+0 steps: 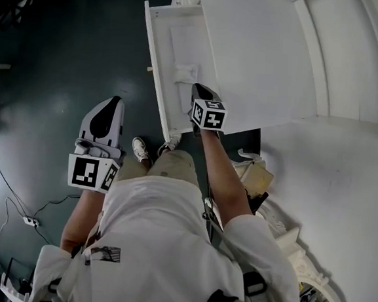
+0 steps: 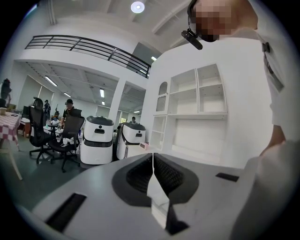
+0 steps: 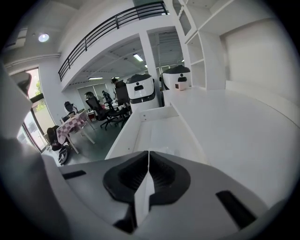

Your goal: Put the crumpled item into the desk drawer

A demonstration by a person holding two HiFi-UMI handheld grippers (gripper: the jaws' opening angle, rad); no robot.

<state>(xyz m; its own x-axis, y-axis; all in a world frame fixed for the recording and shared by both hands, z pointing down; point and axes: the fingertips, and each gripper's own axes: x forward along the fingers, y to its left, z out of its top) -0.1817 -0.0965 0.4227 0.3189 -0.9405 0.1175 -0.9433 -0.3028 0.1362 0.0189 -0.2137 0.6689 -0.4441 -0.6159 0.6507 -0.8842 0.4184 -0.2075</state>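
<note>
Crumpled item (image 1: 186, 72) lies in open drawer (image 1: 157, 52) — right gripper (image 1: 198, 89) closed, empty.

White drawer (image 1: 182, 40), white desk (image 1: 263, 55), dark teal floor (image 1: 59, 57).

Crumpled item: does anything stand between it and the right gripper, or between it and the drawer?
Nothing visible does. The crumpled item already lies inside the open drawer, and the right gripper, jaws shut and empty, hangs close beside it.
</note>
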